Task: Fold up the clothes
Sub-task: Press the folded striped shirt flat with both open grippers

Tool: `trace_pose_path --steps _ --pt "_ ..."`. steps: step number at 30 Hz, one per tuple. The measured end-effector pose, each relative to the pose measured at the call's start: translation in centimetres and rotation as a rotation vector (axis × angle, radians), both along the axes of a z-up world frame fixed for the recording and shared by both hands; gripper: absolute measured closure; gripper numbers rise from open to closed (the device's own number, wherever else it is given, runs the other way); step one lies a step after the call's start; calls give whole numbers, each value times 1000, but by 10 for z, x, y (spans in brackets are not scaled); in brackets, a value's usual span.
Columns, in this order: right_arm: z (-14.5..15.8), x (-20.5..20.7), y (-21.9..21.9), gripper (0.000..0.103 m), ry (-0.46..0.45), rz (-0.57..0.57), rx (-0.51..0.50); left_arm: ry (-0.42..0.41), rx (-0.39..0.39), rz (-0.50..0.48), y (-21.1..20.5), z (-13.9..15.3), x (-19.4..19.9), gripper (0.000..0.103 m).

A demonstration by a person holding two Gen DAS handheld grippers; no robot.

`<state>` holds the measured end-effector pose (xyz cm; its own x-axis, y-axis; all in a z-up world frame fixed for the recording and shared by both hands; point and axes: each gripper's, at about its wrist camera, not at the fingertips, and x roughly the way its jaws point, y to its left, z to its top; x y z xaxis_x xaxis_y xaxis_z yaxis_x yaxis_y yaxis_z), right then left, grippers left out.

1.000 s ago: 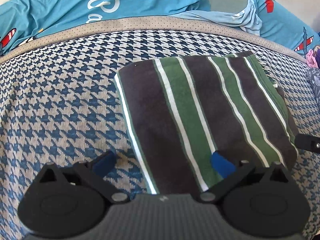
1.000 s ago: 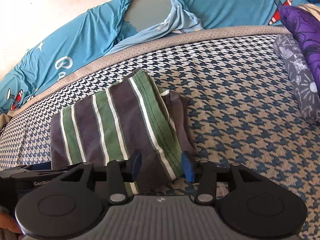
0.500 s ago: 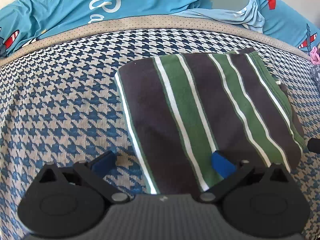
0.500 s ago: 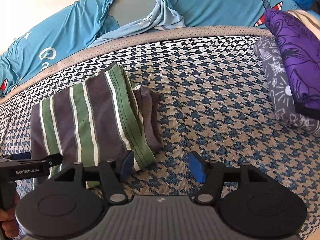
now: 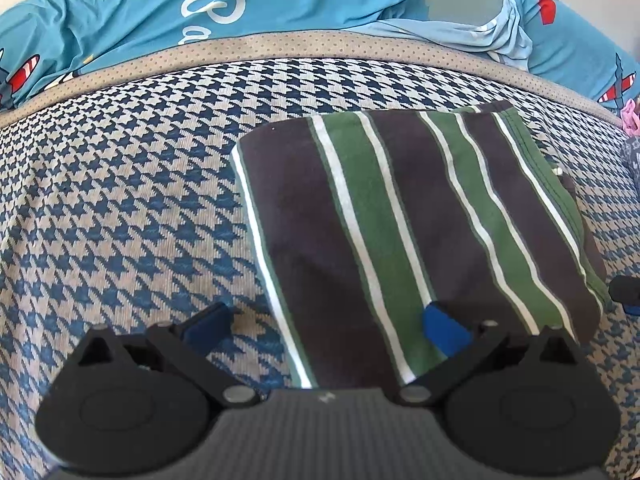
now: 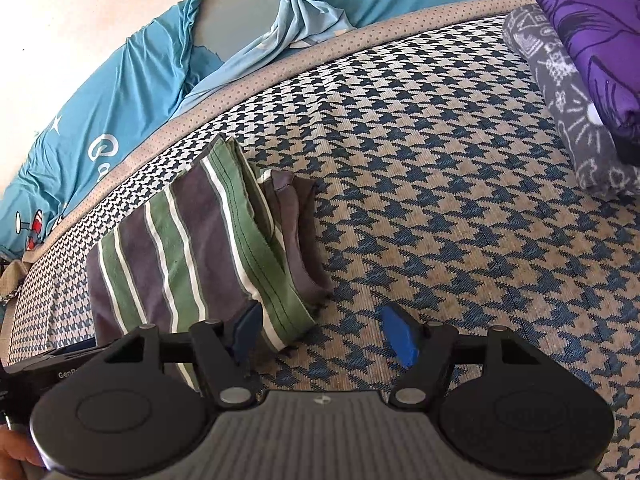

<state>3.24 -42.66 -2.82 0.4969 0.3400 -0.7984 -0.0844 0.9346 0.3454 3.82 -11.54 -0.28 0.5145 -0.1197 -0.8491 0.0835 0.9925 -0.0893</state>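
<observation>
Lying folded on the houndstooth bedcover (image 5: 120,208), the striped garment (image 5: 404,240) is gripped by neither claw. The right gripper (image 6: 324,336) has just been opened, jaws spread astride the garment's near corner, pads clear. The left gripper (image 5: 324,328) is held wide over its edge.

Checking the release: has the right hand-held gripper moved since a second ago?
Yes. The right hand-held gripper shifted right off the striped shirt, its jaws just opening, now empty.
</observation>
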Motion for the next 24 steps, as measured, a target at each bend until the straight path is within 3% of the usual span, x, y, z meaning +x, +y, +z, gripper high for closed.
trace_pose_path --steps 8,10,18,24 --pt "-5 -2 -11 36 0 0 26 6 -49 18 3 2 4 0" --pt "-7 -3 -13 33 -1 -2 41 8 -87 24 9 3 7 0" --pt "-18 -8 -18 28 2 10 111 36 -365 116 50 2 25 0" --pt "-24 -13 -15 25 -7 11 123 26 -422 124 53 -2 33 0"
